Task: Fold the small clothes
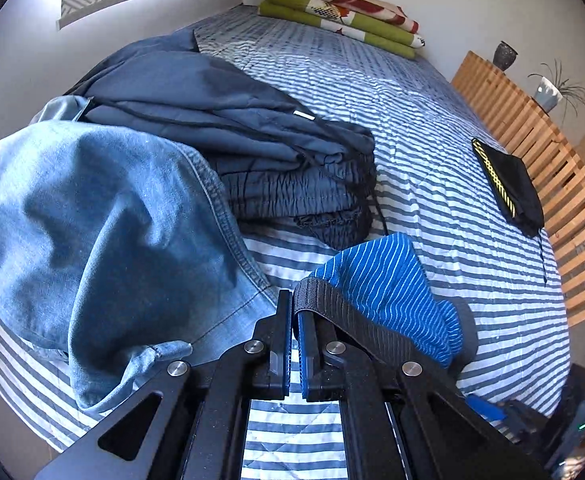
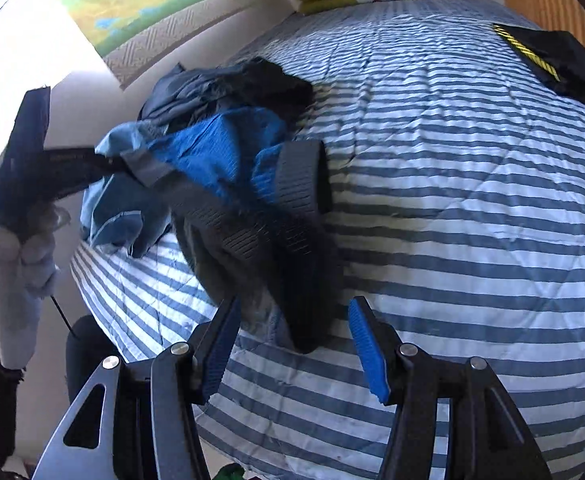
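Observation:
A pair of blue briefs with thin white stripes (image 1: 388, 280) and a ribbed black waistband (image 1: 332, 308) is lifted off the striped bed cover (image 1: 432, 120). My left gripper (image 1: 294, 300) is shut on that waistband. The right wrist view shows the briefs (image 2: 220, 148) hanging blurred from the left gripper (image 2: 104, 164), which a gloved hand (image 2: 12, 248) holds at the left. My right gripper (image 2: 292, 320) stands open just below. The dark lower end of the waistband (image 2: 300, 320) dangles between its blue pads (image 2: 366, 348), which do not press on it.
A light denim garment (image 1: 104, 232) and folded dark navy trousers (image 1: 252, 148) lie to the left on the bed. A folded black item with a yellow stripe (image 1: 508, 184) lies near the wooden slatted bed frame (image 1: 532, 132). Folded green blankets (image 1: 340, 12) sit at the far end.

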Motion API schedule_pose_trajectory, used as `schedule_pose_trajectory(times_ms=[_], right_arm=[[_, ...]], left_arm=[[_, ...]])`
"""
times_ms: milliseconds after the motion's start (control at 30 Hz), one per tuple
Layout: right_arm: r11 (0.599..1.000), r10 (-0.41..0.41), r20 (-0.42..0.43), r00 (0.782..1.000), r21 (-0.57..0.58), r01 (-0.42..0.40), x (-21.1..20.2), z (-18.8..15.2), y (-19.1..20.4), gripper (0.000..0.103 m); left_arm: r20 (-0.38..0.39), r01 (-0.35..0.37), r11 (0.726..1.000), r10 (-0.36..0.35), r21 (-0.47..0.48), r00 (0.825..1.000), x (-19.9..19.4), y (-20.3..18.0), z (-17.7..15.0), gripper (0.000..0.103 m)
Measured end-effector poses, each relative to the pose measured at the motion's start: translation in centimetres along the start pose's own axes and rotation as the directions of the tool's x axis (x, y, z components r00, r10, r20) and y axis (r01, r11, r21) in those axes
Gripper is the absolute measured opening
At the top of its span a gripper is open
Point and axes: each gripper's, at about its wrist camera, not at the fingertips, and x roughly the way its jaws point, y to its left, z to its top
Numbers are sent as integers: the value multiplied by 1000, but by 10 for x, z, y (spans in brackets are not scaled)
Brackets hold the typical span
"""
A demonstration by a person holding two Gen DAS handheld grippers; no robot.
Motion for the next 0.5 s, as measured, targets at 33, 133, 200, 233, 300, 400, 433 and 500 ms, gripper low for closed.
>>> schedule_pose_trajectory(times_ms=[33, 133, 200, 233, 300, 400, 433, 500], right_arm=[[1000, -16, -12, 1000, -19, 16, 7, 0, 5, 52], [990, -110, -43, 993, -90, 106, 19, 3, 18, 12], [992, -105, -34, 994, -70, 102, 7, 10, 18, 2], [994, -100, 15, 995, -47, 101, -10, 14, 16, 2], [992, -121, 103, 987, -23, 124, -44, 22, 13, 2], [989, -149, 228, 962, 41, 143, -104, 33, 5, 2], [987, -162, 262, 951, 59, 152, -125, 37, 4, 2], [979, -203, 322, 925, 73, 190, -160, 42, 6, 2]], left_arm=[[9, 2, 1000, -2, 6, 1000, -3, -2, 1, 2], [38, 15, 1000, -15, 20, 999, -22, -6, 4, 2], [68, 25, 999, -28, 47, 997, -42, -11, 4, 2], [85, 29, 997, -34, 65, 996, -53, -13, 3, 2], [113, 48, 994, -59, 99, 992, -76, -19, 2, 2], [114, 130, 981, -147, 142, 983, -107, -29, -4, 2], [110, 158, 974, -176, 160, 978, -117, -33, -7, 2], [99, 216, 956, -240, 200, 966, -136, -43, -16, 2]])
